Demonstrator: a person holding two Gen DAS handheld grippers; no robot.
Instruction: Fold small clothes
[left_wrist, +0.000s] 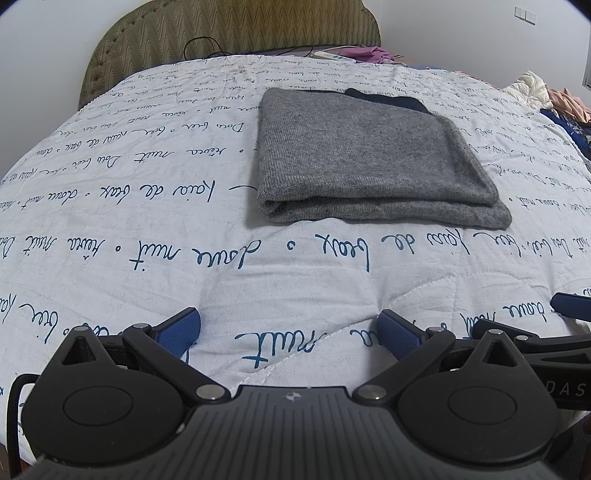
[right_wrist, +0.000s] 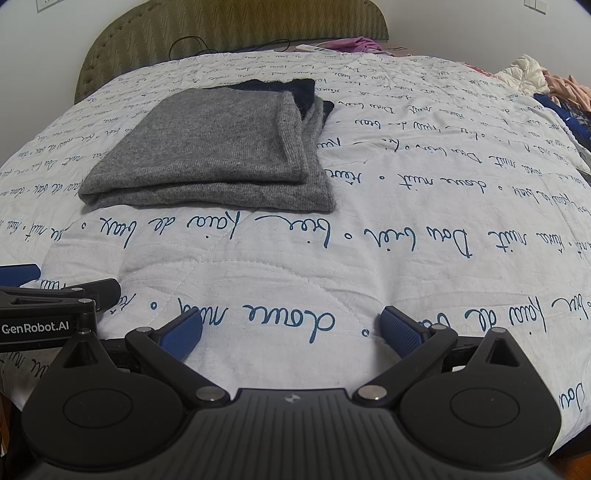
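Nearest on quilt (left_wrist: 110, 206): left gripper (left_wrist: 289, 332), right gripper (right_wrist: 290, 331), side by side, jaws spread wide, nothing held, blue pads just above the fabric. Further up quilt: grey folded garment (left_wrist: 362, 158), flat, on dark garment (right_wrist: 284, 88). Beyond quilt: headboard (right_wrist: 229, 26).
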